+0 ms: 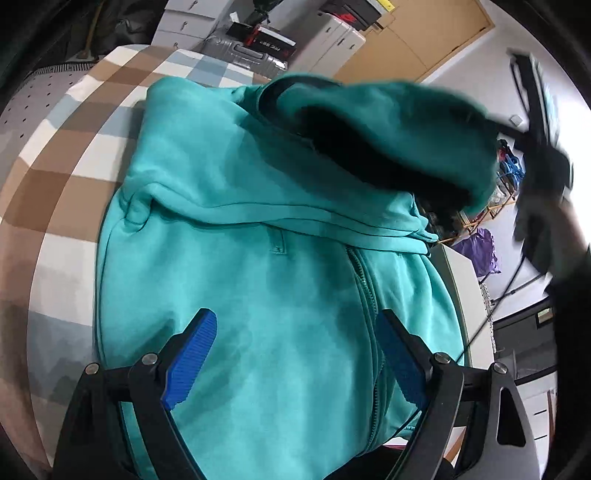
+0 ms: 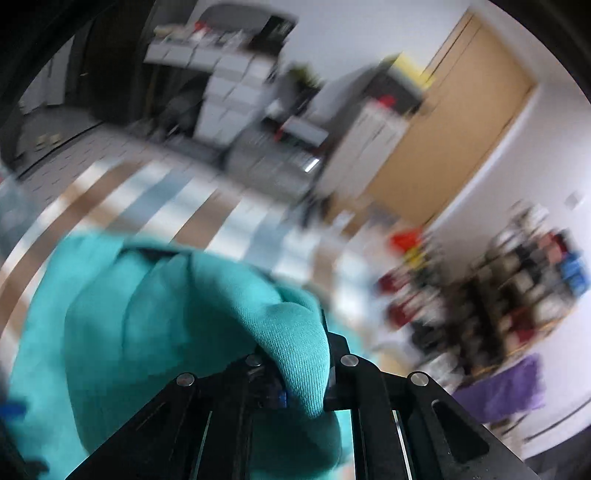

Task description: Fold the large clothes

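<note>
**Teal hoodie on the checked table, one part lifted**

A teal zip-up hoodie (image 1: 258, 229) lies on a table covered with a brown, white and pale-blue checked cloth (image 1: 62, 155), its zipper (image 1: 364, 288) running down the front toward the left wrist camera. The left gripper (image 1: 295, 354) hangs over the lower front of the garment with its blue-padded fingers (image 1: 192, 358) spread wide; nothing is between them, and whether the tips touch the fabric cannot be told.

The right gripper (image 2: 301, 373) has its jaws closed tight on a bunched fold of the hoodie (image 2: 295, 339), the teal knit bulging out over the fingers. In the left wrist view this gripper (image 1: 532, 122) appears blurred at the upper right, with a lifted part of the garment (image 1: 388, 122) stretched up toward it and showing a dark inside.

Beyond the table stand white drawer cabinets (image 1: 184, 22), a silver suitcase (image 1: 247, 55) and dark boxes (image 1: 273, 40), near a tan door (image 1: 424, 37). A rack of shelves (image 2: 517, 280) at the right holds many coloured items too blurred to identify. A purple cloth (image 2: 502, 391) hangs below it.
</note>
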Available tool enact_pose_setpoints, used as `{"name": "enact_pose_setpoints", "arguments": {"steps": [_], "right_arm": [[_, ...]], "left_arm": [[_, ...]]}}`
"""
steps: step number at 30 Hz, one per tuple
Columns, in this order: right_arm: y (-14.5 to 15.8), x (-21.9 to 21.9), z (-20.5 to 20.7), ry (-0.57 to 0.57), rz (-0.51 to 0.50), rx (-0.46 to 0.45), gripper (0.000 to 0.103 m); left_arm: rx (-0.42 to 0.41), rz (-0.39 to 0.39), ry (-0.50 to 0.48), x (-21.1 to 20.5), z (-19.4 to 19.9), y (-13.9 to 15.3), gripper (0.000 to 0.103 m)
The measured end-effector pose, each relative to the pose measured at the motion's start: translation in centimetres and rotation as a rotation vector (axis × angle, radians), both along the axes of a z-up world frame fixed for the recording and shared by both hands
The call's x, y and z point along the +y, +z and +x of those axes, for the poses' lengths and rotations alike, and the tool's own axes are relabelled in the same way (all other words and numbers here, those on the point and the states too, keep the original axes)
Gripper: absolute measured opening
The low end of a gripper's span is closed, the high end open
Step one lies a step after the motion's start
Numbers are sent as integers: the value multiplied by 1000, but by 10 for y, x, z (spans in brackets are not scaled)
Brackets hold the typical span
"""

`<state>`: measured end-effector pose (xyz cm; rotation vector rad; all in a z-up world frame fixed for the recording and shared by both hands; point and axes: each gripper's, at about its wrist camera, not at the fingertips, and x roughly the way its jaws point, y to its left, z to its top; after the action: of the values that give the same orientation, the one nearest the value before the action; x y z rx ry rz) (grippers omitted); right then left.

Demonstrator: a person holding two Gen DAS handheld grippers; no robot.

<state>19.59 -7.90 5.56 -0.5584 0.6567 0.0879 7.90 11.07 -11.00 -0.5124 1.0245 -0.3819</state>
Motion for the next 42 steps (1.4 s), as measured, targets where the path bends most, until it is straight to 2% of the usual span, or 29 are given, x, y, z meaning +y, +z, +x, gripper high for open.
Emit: {"name": "enact_pose_setpoints", "arguments": {"steps": [2,3,5,7,8,11,12,14,15,16,17,19,20,21,22,24,27,29,31,36,37,38,39,41,42], "right_arm": [[25,2,-7,10,-9,-129,9],[27,4,-17,32,-3,-166,9],[18,7,-39,83,16,-173,10],[-8,3,-73,141,78,-100,10],[-26,0,-91,165,130,-34,10],[-81,-11,-133,186,264,121,12],[-100,-15,-143,190,306,167,18],[-134,-21,-162,146,365,247,40],[-143,-27,-167,129,419,284,58],[-147,-33,-172,120,482,313,64],[-151,-43,-184,87,590,334,64],[-146,-58,-196,58,726,340,67],[-143,-69,-206,81,846,349,67],[-139,-78,-211,92,902,339,70],[-136,-86,-219,107,954,308,75],[-130,-98,-233,113,990,225,82],[-123,-120,-240,89,1069,155,85],[-122,-126,-239,58,1076,119,86],[-122,-137,-240,52,1101,111,87],[-126,-138,-230,65,1150,164,87],[-127,-136,-230,71,1160,171,87],[-127,-136,-232,76,1162,174,87],[-126,-134,-232,86,1157,176,87],[-124,-132,-238,97,1141,169,87],[-123,-133,-239,101,1139,166,87]], "left_arm": [[-27,12,-4,-2,-1,7,85],[-41,17,0,0,-4,10,85],[-65,14,6,5,-8,15,85],[-78,-4,17,8,-9,18,85],[-88,-26,21,9,-12,20,85],[-97,-60,24,12,-8,21,85],[-95,-70,22,12,-7,21,85],[-90,-86,20,9,-5,20,85],[-85,-84,17,7,-3,19,85],[-77,-76,20,5,0,19,85],[-65,-63,24,3,3,19,85],[-40,-60,9,-3,10,19,85],[-34,-58,-2,-5,11,20,85],[-28,-49,-21,-11,19,22,85],[-26,-27,-32,-17,24,24,85],[-23,27,-50,-27,36,26,85],[19,85,-61,-45,62,18,84],[45,112,-77,-58,76,12,84],[97,202,-132,-80,90,2,84],[122,346,-159,-110,103,-9,83],[126,365,-164,-113,105,-10,68],[138,389,-152,-113,107,-11,39],[147,391,-150,-111,108,-10,30],[137,347,-163,-103,107,-2,5],[117,303,-163,-96,105,7,5]]}}
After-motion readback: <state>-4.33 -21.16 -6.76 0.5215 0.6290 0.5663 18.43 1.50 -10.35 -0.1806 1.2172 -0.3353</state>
